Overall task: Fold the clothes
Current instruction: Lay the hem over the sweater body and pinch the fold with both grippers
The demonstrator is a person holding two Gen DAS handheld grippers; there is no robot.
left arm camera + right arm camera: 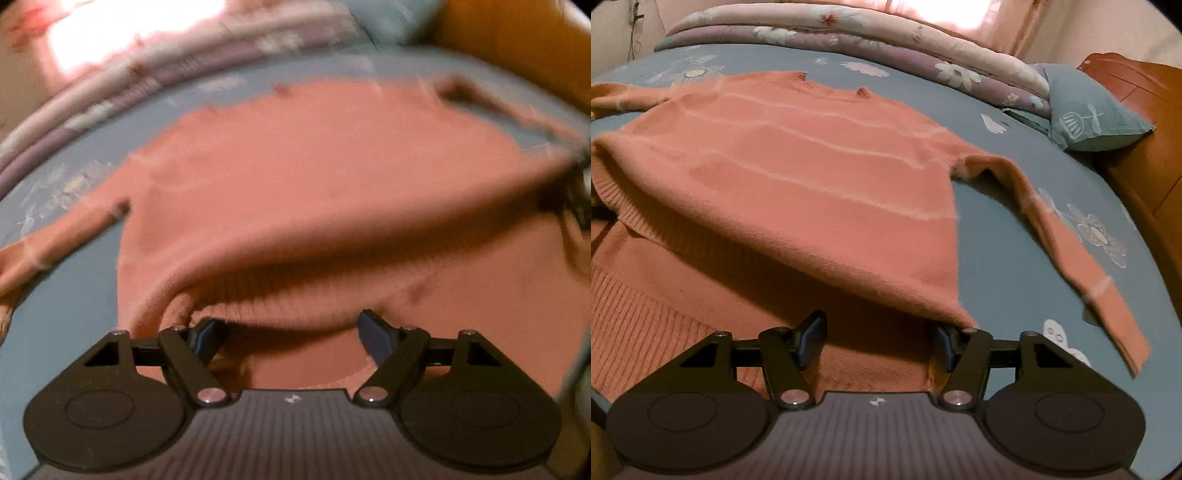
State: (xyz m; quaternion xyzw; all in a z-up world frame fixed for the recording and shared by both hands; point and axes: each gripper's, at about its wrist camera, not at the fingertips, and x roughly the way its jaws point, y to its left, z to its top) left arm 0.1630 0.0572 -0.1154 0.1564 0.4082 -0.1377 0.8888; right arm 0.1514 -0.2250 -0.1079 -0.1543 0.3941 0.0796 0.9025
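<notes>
- Left tongs [291, 338], lower centre: jaws apart, straddling the sweater's ribbed hem, pads not pressing.
- Right tongs [873, 339], lower centre: jaws apart at the hem corner.
- Sweater [798, 166]: mid-frame on the bed [1008, 229], sleeves outspread; apparently no fold made yet.

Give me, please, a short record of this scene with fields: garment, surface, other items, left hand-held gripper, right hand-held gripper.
garment: orange sweater, pale stripes, hem doubled back over the body, sleeve lying out on the sheet
surface: blue floral bedsheet
other items: folded quilt, blue pillow
left hand-held gripper: open, over the sweater, nothing pinched
right hand-held gripper: open, fold's corner at one finger
</notes>
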